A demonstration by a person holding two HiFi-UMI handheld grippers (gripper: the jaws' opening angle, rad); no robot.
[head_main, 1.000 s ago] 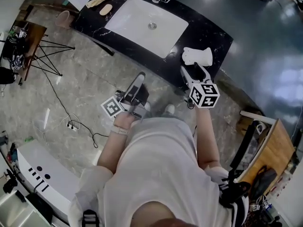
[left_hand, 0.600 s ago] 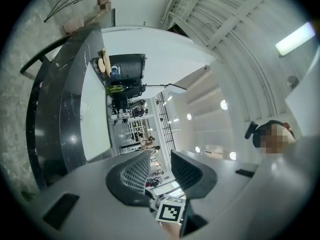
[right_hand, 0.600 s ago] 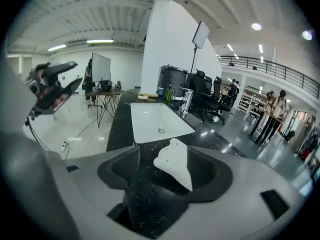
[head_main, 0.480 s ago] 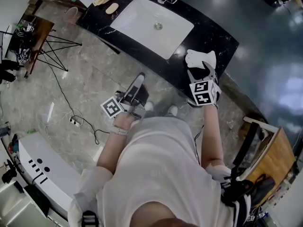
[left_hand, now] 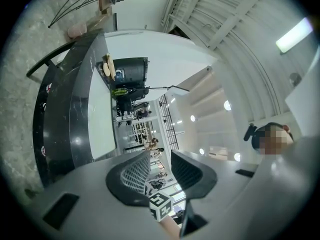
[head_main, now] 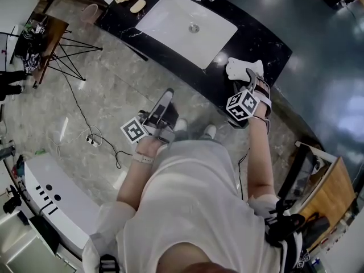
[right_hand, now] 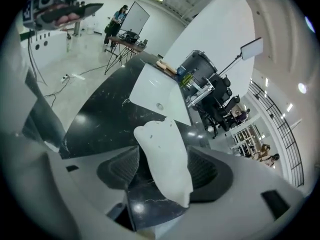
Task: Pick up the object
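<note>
The white object (right_hand: 164, 151) lies on the black table (head_main: 259, 36) between the jaws of the right gripper (head_main: 251, 79). The jaws stand wide apart around it, with a gap at the left jaw. A sink (head_main: 170, 24) lies beyond. The left gripper (left_hand: 160, 168), well apart and off the table, is open and empty.

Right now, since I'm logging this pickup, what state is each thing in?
right gripper: open, jaws either side of the white object.
white object: resting on the black counter, not clamped.
left gripper: open, empty, away from the counter.
sink: empty.
</note>
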